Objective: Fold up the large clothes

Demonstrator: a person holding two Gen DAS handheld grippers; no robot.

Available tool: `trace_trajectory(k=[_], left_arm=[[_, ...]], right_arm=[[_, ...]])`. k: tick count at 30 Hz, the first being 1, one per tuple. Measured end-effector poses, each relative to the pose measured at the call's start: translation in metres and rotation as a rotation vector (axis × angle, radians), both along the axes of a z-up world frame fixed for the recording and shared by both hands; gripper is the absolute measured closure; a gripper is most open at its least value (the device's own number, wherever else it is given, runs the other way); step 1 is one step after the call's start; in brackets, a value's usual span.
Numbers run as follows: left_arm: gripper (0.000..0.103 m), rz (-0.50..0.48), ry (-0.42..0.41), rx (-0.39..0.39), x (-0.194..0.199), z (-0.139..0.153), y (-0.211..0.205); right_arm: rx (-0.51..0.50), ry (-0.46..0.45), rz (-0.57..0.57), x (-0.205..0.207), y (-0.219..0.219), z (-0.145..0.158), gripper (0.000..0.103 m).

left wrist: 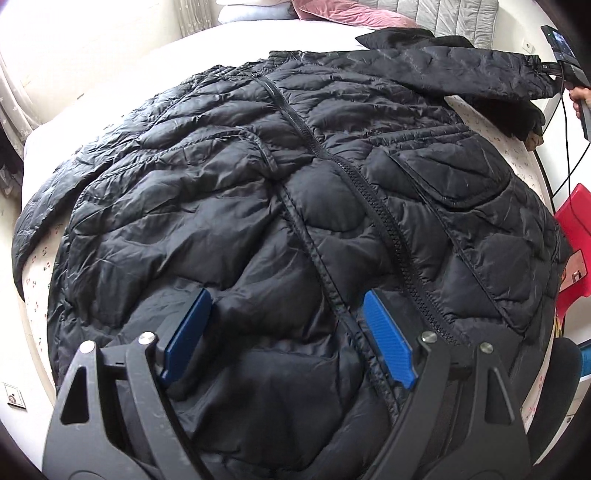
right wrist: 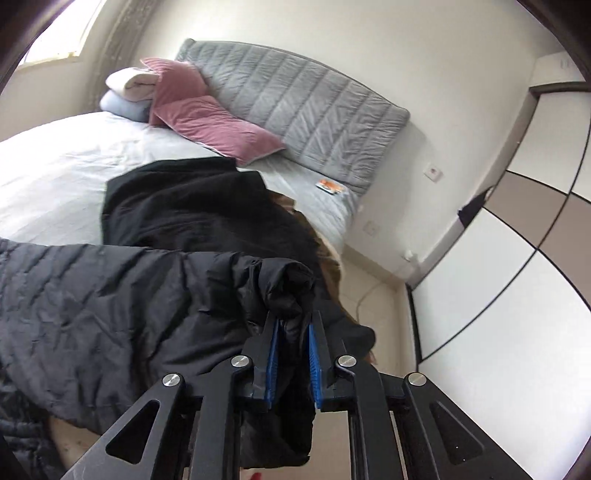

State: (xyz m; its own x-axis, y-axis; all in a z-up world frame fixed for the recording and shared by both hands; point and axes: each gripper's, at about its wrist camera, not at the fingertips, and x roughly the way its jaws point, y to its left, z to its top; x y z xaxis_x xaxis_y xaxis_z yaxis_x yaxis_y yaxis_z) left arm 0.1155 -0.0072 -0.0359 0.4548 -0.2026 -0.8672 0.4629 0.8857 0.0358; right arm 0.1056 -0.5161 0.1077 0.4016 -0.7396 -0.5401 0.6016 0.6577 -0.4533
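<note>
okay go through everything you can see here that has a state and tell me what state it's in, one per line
Black puffer jacket: spread front-up on the bed, zipper closed.
Jacket's right sleeve cuff: lifted, pinched in the right gripper.
Left gripper: open, over the jacket's hem, holding nothing.
Right gripper: shut on the cuff.
Pink pillow: lying at the headboard.
Bed: made, sheet mostly smooth.

Left wrist view sits low over the hem of the black jacket (left wrist: 295, 184), looking up its length toward the headboard (left wrist: 454, 14); right wrist view looks close along the lifted sleeve (right wrist: 147, 295) from the bedside, facing that same headboard (right wrist: 295, 107); both share the pink pillow (right wrist: 207, 114).
</note>
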Motion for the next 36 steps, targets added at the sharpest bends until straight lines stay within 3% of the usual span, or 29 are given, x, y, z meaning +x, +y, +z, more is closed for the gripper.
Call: trace_trajectory(k=[2,4,6,9,12,15,19,21,23,27,32,36], left_arm=[[0.018,-0.011,-0.004,0.014,-0.002,0.001,0.000],[0.018,-0.021,-0.010,0.013,-0.002,0.006,0.003],[0.018,-0.021,-0.021,0.007,0.000,0.012,0.007],[0.018,-0.005,-0.041,-0.002,0.004,0.017,0.011],[0.018,-0.005,-0.040,-0.051,0.008,0.014,0.014],[0.018,-0.022,-0.022,-0.083,0.014,0.002,0.016],[0.017,-0.025,0.012,-0.090,0.016,-0.021,0.022],[0.017,-0.025,0.000,-0.109,0.011,-0.022,0.027],[0.017,-0.021,0.001,-0.110,0.005,-0.021,0.031],[0.014,-0.043,-0.004,-0.087,-0.014,-0.021,0.046],[0.014,-0.031,0.037,-0.087,-0.036,-0.010,0.077],[0.014,0.054,0.058,-0.100,-0.041,0.009,0.108]], right_arm=[[0.015,-0.012,-0.059,-0.009,-0.013,-0.006,0.071],[0.104,-0.080,-0.032,-0.026,-0.011,-0.005,0.055],[0.162,-0.109,0.033,-0.031,0.009,-0.005,0.050],[0.240,-0.085,0.180,-0.029,0.069,-0.010,0.042],[0.383,0.000,0.360,-0.036,0.141,-0.034,0.033],[0.571,0.184,0.560,-0.042,0.216,-0.081,0.031],[0.638,0.350,0.693,-0.066,0.300,-0.143,0.031],[0.625,0.380,0.707,-0.074,0.311,-0.167,0.031],[0.574,0.318,0.704,-0.087,0.318,-0.182,0.026],[0.643,0.196,0.669,-0.101,0.300,-0.191,0.024],[0.633,0.204,0.605,-0.110,0.291,-0.178,0.024],[0.590,0.208,0.553,-0.113,0.302,-0.159,0.024]])
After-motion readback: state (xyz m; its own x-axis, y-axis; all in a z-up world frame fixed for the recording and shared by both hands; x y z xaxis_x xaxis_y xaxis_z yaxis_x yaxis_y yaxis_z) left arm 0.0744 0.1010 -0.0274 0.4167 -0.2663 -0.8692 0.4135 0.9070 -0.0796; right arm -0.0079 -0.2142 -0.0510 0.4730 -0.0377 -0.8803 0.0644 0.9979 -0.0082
